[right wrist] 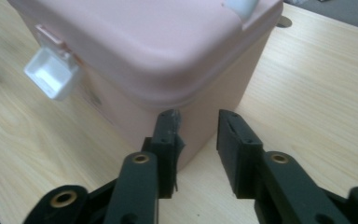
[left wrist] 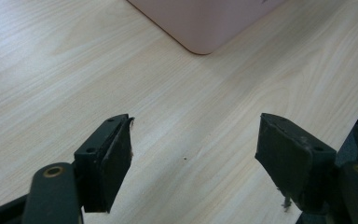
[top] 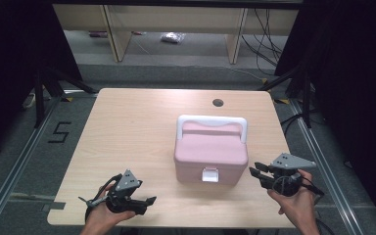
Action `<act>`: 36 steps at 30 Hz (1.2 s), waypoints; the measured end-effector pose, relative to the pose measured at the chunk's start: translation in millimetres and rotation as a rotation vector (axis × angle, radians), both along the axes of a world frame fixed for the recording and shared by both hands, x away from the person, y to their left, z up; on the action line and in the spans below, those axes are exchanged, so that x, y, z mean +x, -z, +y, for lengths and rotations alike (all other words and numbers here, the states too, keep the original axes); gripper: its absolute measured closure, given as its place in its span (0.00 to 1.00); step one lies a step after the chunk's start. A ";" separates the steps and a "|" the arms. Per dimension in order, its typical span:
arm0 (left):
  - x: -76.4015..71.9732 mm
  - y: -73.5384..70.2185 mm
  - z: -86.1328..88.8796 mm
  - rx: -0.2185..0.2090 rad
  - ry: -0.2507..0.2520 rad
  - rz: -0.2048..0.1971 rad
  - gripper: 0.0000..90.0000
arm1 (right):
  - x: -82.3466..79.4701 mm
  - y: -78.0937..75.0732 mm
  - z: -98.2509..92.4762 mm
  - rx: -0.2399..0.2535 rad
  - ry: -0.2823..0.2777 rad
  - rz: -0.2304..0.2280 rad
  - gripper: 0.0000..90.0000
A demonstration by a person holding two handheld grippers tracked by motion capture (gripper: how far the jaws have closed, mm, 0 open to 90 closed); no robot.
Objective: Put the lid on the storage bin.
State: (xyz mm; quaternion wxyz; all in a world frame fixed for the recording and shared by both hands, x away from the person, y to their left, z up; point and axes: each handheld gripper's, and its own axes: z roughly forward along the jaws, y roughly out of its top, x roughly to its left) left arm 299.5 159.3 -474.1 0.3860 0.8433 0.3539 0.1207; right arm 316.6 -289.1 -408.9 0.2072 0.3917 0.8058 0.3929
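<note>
A pink lidded box [top: 210, 152] with a white handle [top: 211, 121] folded onto its lid stands right of the table's middle. Its white latch [top: 209, 175] faces the near edge. My left gripper [top: 149, 203] rests low at the near left, pointing right, and is open with bare wood between its jaws [left wrist: 196, 140]. A bottom corner of the box [left wrist: 205, 23] lies ahead of it. My right gripper [top: 254, 171] is just right of the box, pointing at its near right corner [right wrist: 144, 51]. It is open by a narrow gap [right wrist: 198, 126] with nothing in it, and the latch [right wrist: 51, 72] hangs flipped outward.
The light wooden table [top: 127, 127] has a round cable hole [top: 218, 103] behind the box. Its near edge runs just beneath both hands. Dark stands and cables flank the table, and desk legs stand on the floor beyond it.
</note>
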 end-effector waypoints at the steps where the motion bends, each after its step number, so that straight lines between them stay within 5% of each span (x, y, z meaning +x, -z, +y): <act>1: 0.0 0.6 0.2 -0.002 -0.005 0.000 0.29 | 0.2 1.3 -0.8 -0.004 0.007 0.004 0.72; 7: -0.5 0.5 2.8 0.006 -0.002 -0.006 0.29 | -2.7 8.4 -2.8 0.007 0.058 0.060 0.51; 8: -0.2 -0.3 4.3 0.029 0.003 -0.006 0.29 | -0.9 9.0 -5.7 -0.013 0.045 0.025 0.49; 10: -0.8 -0.3 4.4 0.014 0.002 -0.006 0.29 | -2.7 10.8 -6.1 0.018 0.063 0.055 0.46; 11: -1.1 0.1 4.3 0.007 -0.004 -0.005 0.29 | -1.4 11.8 -8.5 0.003 0.055 0.033 0.44; 18: -1.8 -0.2 7.6 -0.004 -0.020 -0.009 0.29 | -5.4 20.4 -11.3 0.042 0.075 0.062 0.38; 22: -2.3 -1.1 8.6 -0.003 -0.013 -0.013 0.29 | -6.3 23.8 -14.7 0.033 0.064 0.033 0.37; 25: -3.3 0.3 7.9 -0.016 -0.020 -0.012 0.29 | -12.3 26.2 -12.0 0.058 0.092 0.082 0.34; 26: -3.7 1.1 7.3 -0.025 -0.028 -0.014 0.29 | -10.7 28.1 -14.1 0.035 0.070 0.037 0.33; 31: -4.7 1.9 8.5 -0.027 -0.030 -0.012 0.29 | -18.5 32.4 -13.2 0.056 0.078 0.073 0.26; 36: -5.6 2.6 8.8 -0.028 -0.032 -0.011 0.28 | -23.4 37.6 -16.3 0.035 0.066 0.057 0.25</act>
